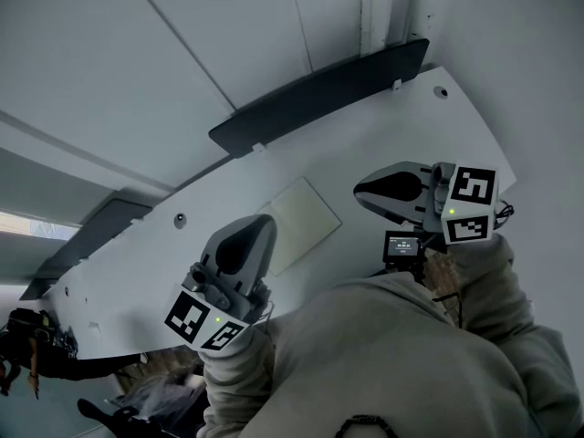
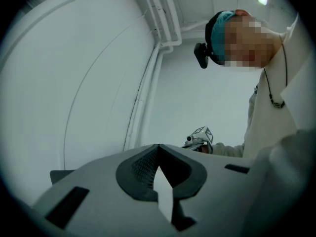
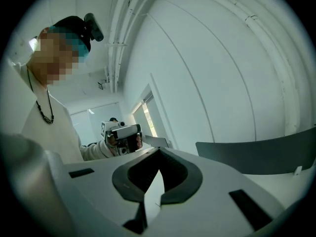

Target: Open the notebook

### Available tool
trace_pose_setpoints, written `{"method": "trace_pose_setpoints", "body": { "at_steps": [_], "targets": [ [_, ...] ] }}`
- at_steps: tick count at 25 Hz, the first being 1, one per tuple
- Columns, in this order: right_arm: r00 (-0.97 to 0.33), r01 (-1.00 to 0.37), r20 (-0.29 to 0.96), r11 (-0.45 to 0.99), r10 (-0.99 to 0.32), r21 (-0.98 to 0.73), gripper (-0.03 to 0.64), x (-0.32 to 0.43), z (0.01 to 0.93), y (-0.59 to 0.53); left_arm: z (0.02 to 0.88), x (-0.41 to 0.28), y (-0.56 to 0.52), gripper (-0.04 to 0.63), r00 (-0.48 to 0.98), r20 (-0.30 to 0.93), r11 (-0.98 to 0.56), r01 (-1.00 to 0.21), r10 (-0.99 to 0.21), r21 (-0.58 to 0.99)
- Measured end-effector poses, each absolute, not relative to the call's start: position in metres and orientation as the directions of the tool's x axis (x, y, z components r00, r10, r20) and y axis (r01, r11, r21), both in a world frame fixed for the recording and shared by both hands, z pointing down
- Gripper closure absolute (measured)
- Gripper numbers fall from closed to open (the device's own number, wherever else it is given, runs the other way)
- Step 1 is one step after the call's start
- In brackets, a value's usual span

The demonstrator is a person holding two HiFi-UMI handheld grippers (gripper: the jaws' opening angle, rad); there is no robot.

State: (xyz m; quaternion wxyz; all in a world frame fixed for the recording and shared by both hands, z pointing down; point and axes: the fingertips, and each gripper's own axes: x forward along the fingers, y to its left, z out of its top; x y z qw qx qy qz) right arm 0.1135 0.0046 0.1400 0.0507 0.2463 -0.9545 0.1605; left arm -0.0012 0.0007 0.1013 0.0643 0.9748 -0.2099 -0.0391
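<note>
A pale cream notebook (image 1: 297, 222) lies closed and flat on the white table (image 1: 411, 126). Both grippers hang in the air above the table, apart from the notebook, one on each side of it. My left gripper (image 1: 266, 222) is shut, its jaw tips meeting (image 2: 158, 147) with nothing between them. My right gripper (image 1: 358, 192) is shut too, tips together (image 3: 159, 151) and empty. Each gripper view looks across at the other gripper (image 2: 200, 137) (image 3: 121, 135) and at the person holding them. Neither gripper view shows the notebook.
A dark grey chair back (image 1: 319, 94) stands along the table's far edge and shows in the right gripper view (image 3: 256, 154). Another dark chair back (image 1: 91, 235) stands at the left. Dark bags (image 1: 27, 336) lie on the floor at the lower left. White walls surround the table.
</note>
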Motion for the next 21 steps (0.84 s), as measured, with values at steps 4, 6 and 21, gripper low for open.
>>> {"method": "trace_pose_setpoints", "body": {
  "at_steps": [4,6,21],
  "targets": [
    [-0.874,-0.486,0.173,0.827,-0.454,-0.282,0.597,0.114,0.141,0.005,0.097,0.006,0.006,0.595,0.917,-0.045,-0.915,-0.389,-0.396,0.109],
    [-0.875,-0.483,0.172,0.830,-0.452,-0.279,0.597,0.114,0.142,0.005,0.099,0.009,0.005,0.595,0.918,-0.045,-0.915,-0.388,-0.395,0.112],
    [-0.875,-0.484,0.178,0.830,-0.450,-0.279,0.597,0.115,0.145,0.004,0.087,0.003,0.004,0.595,0.904,-0.107,-0.910,-0.410,-0.414,0.059]
  ]
}}
